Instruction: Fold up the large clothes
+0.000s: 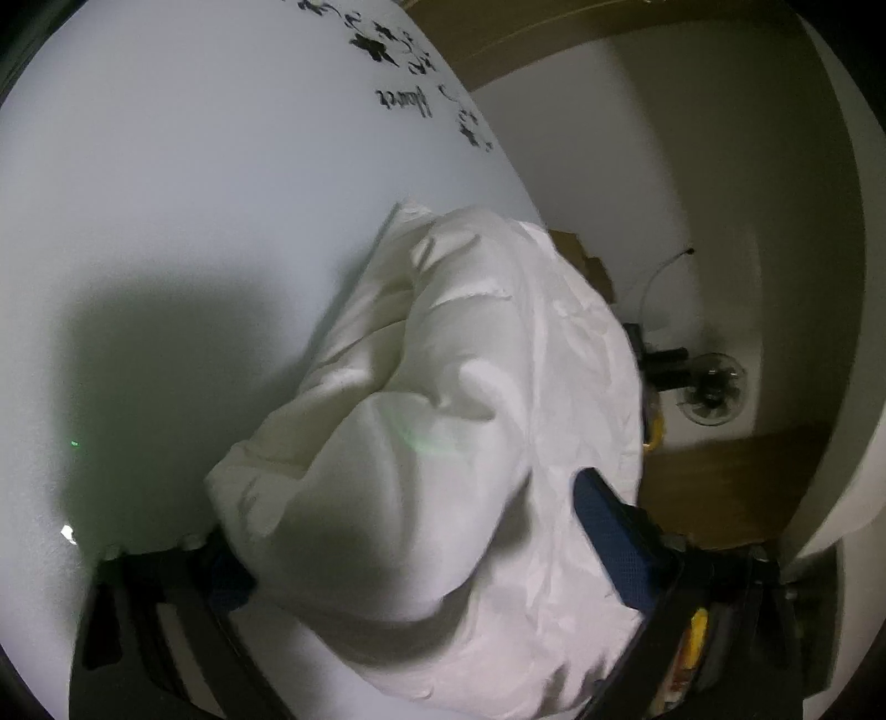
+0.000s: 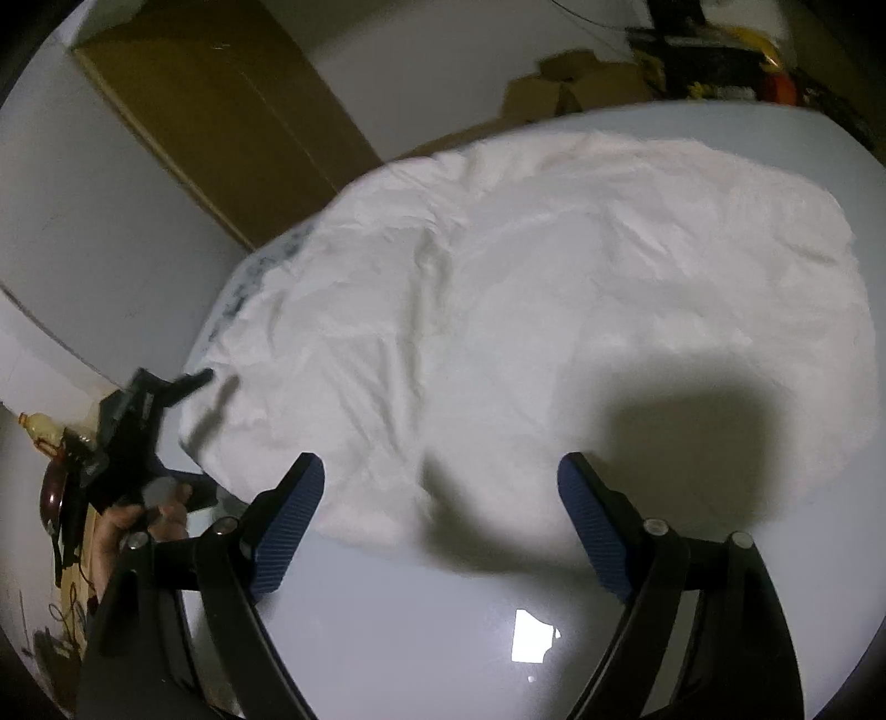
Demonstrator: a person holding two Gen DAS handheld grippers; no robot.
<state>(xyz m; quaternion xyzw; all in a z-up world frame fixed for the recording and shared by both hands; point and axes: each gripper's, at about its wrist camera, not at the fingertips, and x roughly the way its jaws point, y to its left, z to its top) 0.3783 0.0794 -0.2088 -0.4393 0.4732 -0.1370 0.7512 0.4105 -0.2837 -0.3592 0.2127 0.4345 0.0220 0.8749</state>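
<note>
**foldnoob:** White cotton-looking garment (image 2: 526, 277) lies spread over most of the pale glossy counter (image 2: 415, 637). It's crumpled all over, and the far edge nearly reaches the counter's rim. The left edge shows some dark smudgy marks, but I can't make out what they are. What's around it?

**lint_trap:** Nothing else sits on the counter itself, as far as I can see, apart from a black floral print (image 1: 376, 47) on its surface at one end. Past the far rim there are open cardboard boxes (image 2: 576, 83), and a tall brown panel (image 2: 221, 111) leans on the wall. Beside the counter, on the wood floor (image 1: 720, 487), stands a small fan (image 1: 711, 387).

**foldnoob:** And the tongs?

**lint_trap:** The right tongs (image 2: 440, 471) are spread wide over the near hem with nothing between the blue pads. Their shadow falls across the cloth. The left tongs (image 1: 404, 512) are at the garment's left edge, held by a hand (image 2: 127, 526). From their own camera, a fat bunched fold fills the whole gap. It bulges up and hides one pad, which blocks most of the view ahead.

**foldnoob:** So is the left pair pinching it?

**lint_trap:** Honestly, I can't tell. The fingers stand wide and the cloth is between them, but whether they're squeezing it doesn't show.
</note>
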